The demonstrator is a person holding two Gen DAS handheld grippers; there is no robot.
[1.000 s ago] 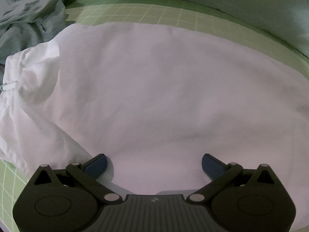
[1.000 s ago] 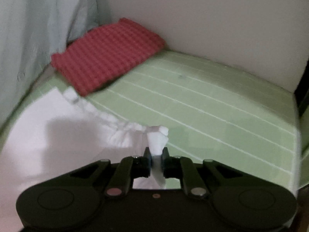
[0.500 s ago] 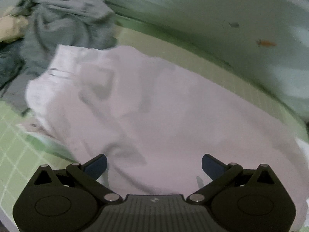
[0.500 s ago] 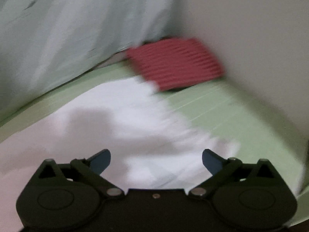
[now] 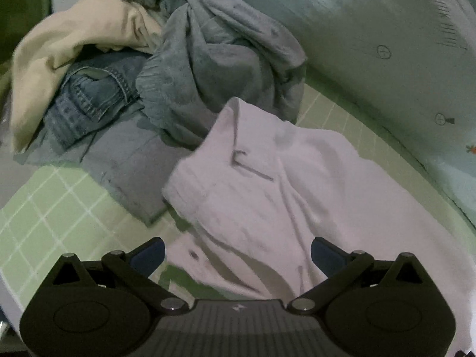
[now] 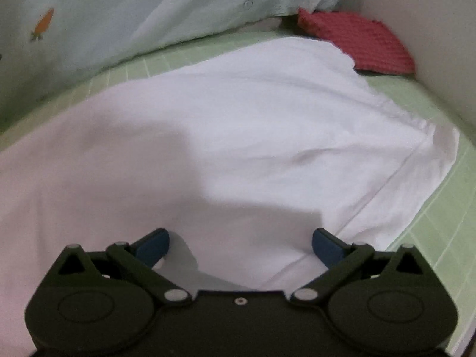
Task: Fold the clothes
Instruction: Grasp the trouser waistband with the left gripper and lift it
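So the right tool [image 6: 240, 245] was pinching a bit of the white garment's [image 6: 238, 136] hem a second ago, and now it's let go: jaws spread wide, nothing in them, hovering low over the cloth. The left tool [image 5: 236, 253] is wide open too, same as before, but its view has swung over from the plain middle of the fabric to the waistband end. My read is the spreading-out step is done and the hands are lining up for the actual fold, left one probably going for the waistband.

The garment lies on the green gridded mat [image 6: 440, 223]. From the right side it's smooth and flat, with a seam running toward the hem corner. From the left it's more rumpled: a belt loop [image 5: 238, 156] and a button [image 5: 193, 255] show up, so it looks like white shorts or trousers.

The waistband end sits right against a pile of unfolded clothes [image 5: 166, 74] (grey, denim, cream), and a folded red knit piece [image 6: 357, 44] sits at the far end.
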